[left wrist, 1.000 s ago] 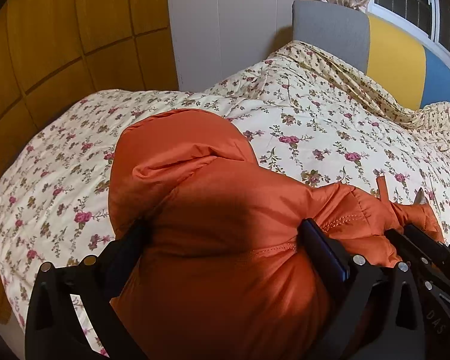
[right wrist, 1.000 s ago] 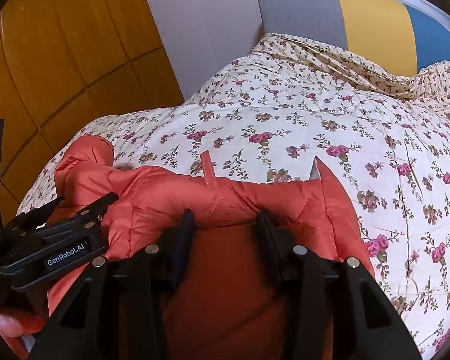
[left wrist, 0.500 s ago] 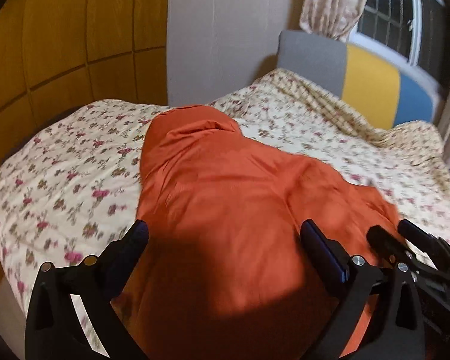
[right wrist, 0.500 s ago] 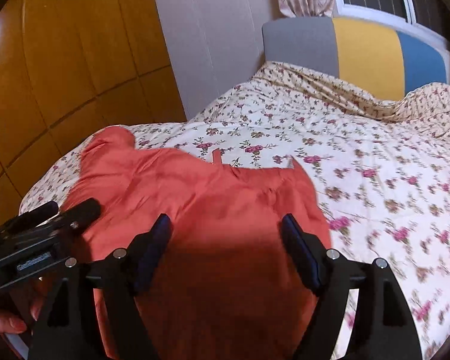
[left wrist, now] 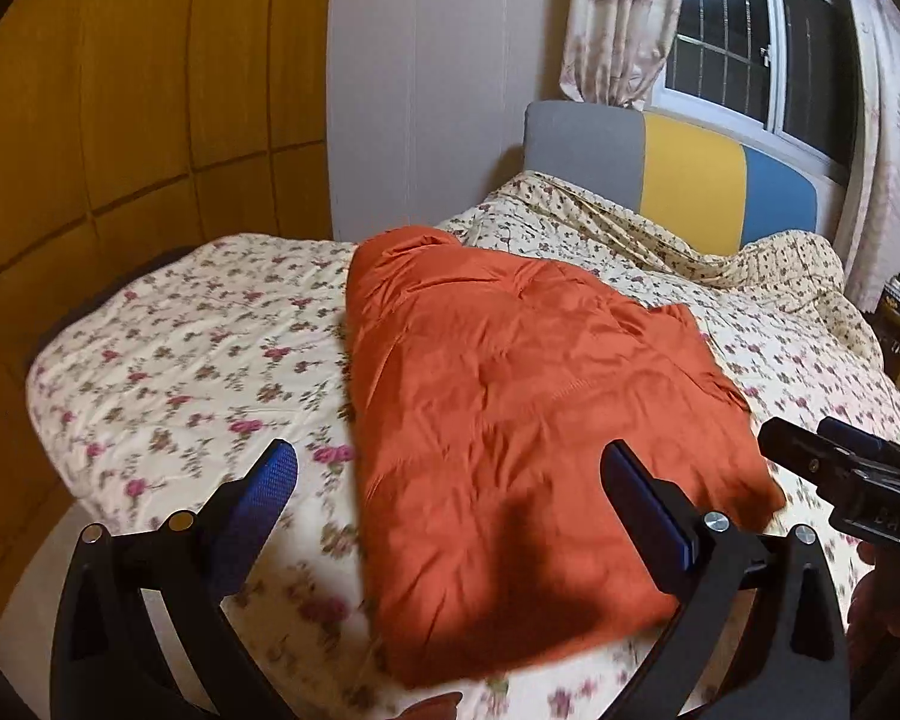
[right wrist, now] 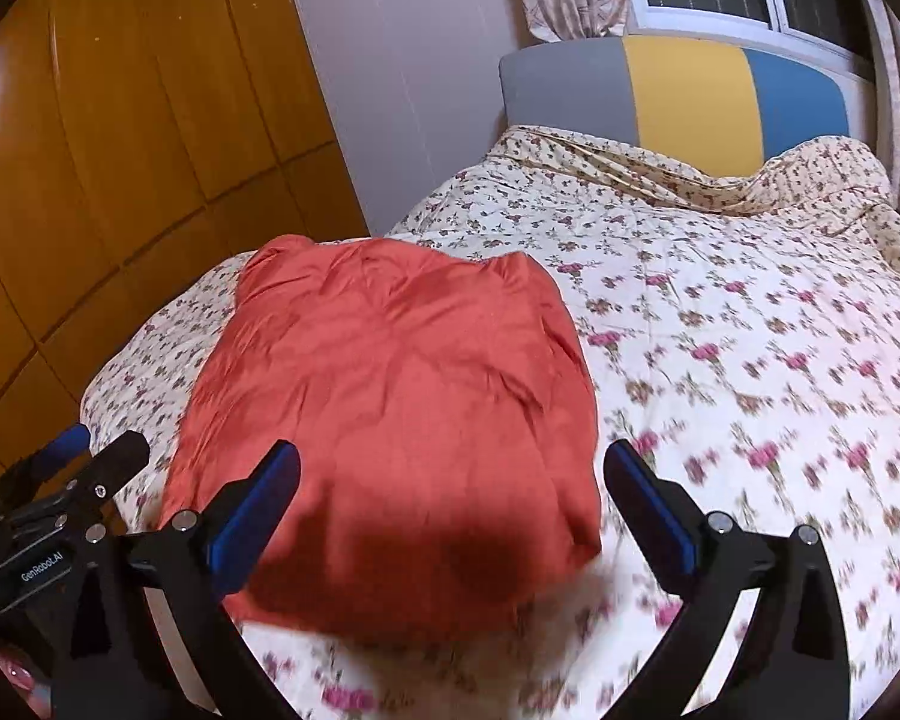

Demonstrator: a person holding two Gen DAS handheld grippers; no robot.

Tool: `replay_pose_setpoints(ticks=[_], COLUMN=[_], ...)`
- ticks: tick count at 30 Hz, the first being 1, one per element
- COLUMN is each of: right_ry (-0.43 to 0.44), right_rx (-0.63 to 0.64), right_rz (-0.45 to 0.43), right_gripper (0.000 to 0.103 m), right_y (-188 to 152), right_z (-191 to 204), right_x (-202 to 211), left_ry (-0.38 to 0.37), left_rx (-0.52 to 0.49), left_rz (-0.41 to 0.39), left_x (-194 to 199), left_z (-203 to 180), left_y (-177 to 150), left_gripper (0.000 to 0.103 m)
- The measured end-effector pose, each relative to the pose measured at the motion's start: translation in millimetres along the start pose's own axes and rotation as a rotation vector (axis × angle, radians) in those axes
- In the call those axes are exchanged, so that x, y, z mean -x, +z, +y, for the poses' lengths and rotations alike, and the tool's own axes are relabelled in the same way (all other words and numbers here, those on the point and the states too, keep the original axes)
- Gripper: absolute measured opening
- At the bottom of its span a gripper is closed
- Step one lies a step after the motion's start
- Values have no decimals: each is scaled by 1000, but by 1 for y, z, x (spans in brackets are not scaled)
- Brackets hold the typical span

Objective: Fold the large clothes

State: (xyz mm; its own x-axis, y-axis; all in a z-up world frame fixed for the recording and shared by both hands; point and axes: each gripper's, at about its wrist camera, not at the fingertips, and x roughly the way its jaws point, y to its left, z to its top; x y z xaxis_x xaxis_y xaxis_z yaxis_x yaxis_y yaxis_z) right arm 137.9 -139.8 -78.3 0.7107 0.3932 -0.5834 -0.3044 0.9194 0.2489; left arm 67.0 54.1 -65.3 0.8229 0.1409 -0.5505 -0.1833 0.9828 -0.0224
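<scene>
- Bed (left wrist: 198, 348) with a cream floral quilt fills most of both views; it stands against a grey wall, with wooden panels (left wrist: 120, 120) on its left side.
- Behind the bed is a headboard (right wrist: 690, 90) in grey, yellow and blue, and above it a window (left wrist: 744, 42) with a pale curtain (left wrist: 618, 18).
- The orange padded jacket (left wrist: 510, 420) lies folded flat on the quilt, on the left half of the bed and close to the near edge. Its hood end points toward the wall and the surface is a little wrinkled.
- A small orange piece shows at the very bottom of the left view; I cannot tell what it belongs to.
- My left hand-held gripper (left wrist: 450, 480) hovers above the near part of the jacket. Its jaws stand wide apart, the blue pads (left wrist: 270, 480) touch nothing, and nothing is between them.
- My right hand-held gripper (right wrist: 450, 480) hovers also over the near edge of the jacket. Its jaws are opening now, already very wide, and they hold nothing; the jacket lies below them, not pressed by the pads.
- Each hand-held gripper appears in the corner of the other view, so they are side by side and near one another.
</scene>
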Motion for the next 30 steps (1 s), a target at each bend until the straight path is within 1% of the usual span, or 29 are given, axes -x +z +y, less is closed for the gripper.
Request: replay_pose_setpoints(ticks=[4,6,11,13,22,26,30], right_ry=[-6,-15,-31,-29,-35,-32,-31], right_rx=[10,22,39,44,65,61,52], right_rz=[-19,-27,-41,-46,-67,-68,-65], right_gripper=[101,101,101,101,101,101,101], right_y=[-16,-23,-35,-38,-43,-43,-42], right_z=[9,13,18,19,22,21,18], right_x=[26,36,58,64,77,80,80], left_ry=[50,50,15,15,12,15,7], left_rx=[-12,-8,23,30,52,35,27], left_rz=[-18,-27,-1,-2,-16,-34,-35], left_x=[24,34,50,54,64,68,69], left_z=[-2,-1,3,4,5,3,0], left_y=[-12,-19,-34,-37,-39,-38,-38], left_gripper=[100,100,100,100,100,100,100])
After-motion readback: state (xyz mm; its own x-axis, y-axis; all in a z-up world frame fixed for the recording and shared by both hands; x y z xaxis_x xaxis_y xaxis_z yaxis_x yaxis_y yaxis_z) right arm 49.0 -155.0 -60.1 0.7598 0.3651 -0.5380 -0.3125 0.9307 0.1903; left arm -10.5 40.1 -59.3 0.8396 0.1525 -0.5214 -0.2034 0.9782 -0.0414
